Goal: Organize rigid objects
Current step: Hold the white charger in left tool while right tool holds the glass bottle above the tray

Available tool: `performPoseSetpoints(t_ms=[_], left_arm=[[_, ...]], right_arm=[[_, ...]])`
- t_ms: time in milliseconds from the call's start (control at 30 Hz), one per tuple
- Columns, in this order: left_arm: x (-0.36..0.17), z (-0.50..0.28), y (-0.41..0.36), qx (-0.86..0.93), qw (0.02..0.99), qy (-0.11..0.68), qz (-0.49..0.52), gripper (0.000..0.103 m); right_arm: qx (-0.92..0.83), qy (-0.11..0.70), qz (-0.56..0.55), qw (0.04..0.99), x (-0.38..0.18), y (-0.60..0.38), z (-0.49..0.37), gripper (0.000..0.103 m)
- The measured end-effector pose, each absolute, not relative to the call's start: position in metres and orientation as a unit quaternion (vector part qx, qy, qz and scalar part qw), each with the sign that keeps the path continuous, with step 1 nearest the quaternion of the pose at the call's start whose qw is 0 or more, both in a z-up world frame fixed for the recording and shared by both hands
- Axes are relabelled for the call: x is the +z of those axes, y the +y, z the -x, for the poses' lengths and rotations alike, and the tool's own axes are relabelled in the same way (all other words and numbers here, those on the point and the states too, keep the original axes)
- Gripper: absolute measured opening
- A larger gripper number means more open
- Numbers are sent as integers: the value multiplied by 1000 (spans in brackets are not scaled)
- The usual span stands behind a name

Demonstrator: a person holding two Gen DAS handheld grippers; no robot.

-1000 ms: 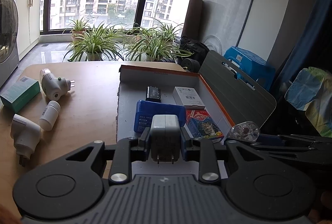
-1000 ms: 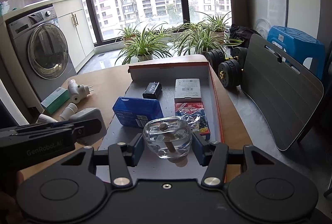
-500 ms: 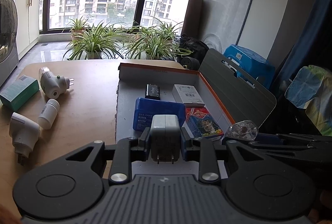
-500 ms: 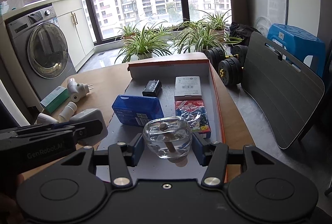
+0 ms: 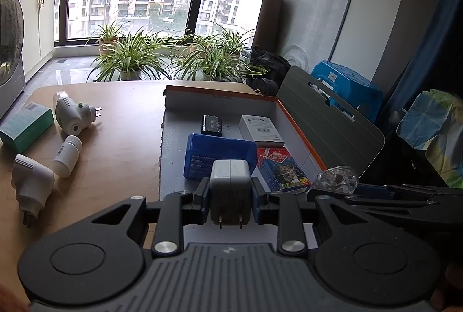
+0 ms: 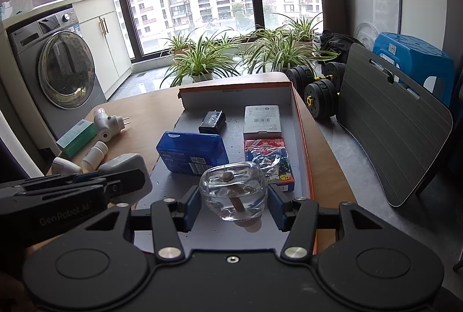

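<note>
We've got both grippers loaded over the near end of the box (image 5: pixel 298 132). The left gripper (image 5: pixel 230 200) has its fingers (image 5: pixel 202 196) pinching a white charger (image 5: pixel 230 187), prongs pointing back toward the camera. The right gripper (image 6: pixel 233 203) has its fingers (image 6: pixel 276 205) clamped on a clear glass bottle (image 6: pixel 233 193) with a pale cap on its near end, held just above the grey floor of the box.

Inside the box there's a blue case (image 6: pixel 192 152) on the left, a black charger (image 6: pixel 212 122) farther back, a white carton (image 6: pixel 262 118) at the far right, and a red card pack (image 6: pixel 267 160) nearer on the right, touching the carton's near edge. The box sits on the wooden table (image 5: pixel 115 144), right side against the table's right edge.

Still out on the table, off to the left: a green carton (image 5: pixel 24 128), a white plug-in unit (image 5: pixel 72 115) lying on its side, a small white bottle (image 5: pixel 67 151) also lying down, and another white plug-in unit (image 5: pixel 30 187) nearest to us. All four are apart from each other and well clear of the box.

In the right wrist view the left gripper (image 6: pixel 124 181) shows at the left, charger and all, beside the box's near left corner.
</note>
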State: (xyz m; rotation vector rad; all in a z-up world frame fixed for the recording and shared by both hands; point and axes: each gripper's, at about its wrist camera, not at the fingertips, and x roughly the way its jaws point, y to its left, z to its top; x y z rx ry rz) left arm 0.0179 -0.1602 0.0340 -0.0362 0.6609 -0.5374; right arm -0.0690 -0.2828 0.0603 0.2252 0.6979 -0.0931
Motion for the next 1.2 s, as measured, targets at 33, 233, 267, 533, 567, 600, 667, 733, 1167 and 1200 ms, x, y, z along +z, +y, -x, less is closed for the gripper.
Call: performPoseSetpoints(t_ms=[33, 233, 267, 533, 567, 600, 667, 733, 1167, 1200], left_arm=[[34, -18, -160, -260, 911, 321, 17, 29], [34, -18, -160, -260, 910, 321, 18, 29], [33, -17, -161, -260, 911, 321, 18, 29], [32, -16, -161, -260, 910, 323, 17, 29], [32, -16, -161, -260, 910, 323, 17, 29], [31, -16, -161, -260, 910, 324, 17, 29], [30, -16, -161, -259, 909, 325, 17, 29], [30, -17, -161, -259, 909, 325, 17, 29], [28, -17, -163, -260, 908, 328, 15, 29], [28, -17, -163, -261, 908, 329, 15, 29]], right_arm=[[-46, 342, -110, 932, 60, -283, 69, 61], [-46, 342, -110, 932, 59, -283, 69, 61], [-46, 342, -110, 932, 59, -283, 69, 61], [-46, 342, -111, 932, 59, -283, 68, 61], [-46, 343, -111, 932, 57, -282, 68, 61], [-46, 343, -111, 932, 56, -282, 68, 61], [-46, 344, -111, 931, 55, -282, 69, 61], [-46, 344, -111, 931, 53, -282, 69, 61], [-46, 344, -112, 931, 53, -282, 68, 61], [-46, 345, -112, 931, 53, -281, 69, 61]])
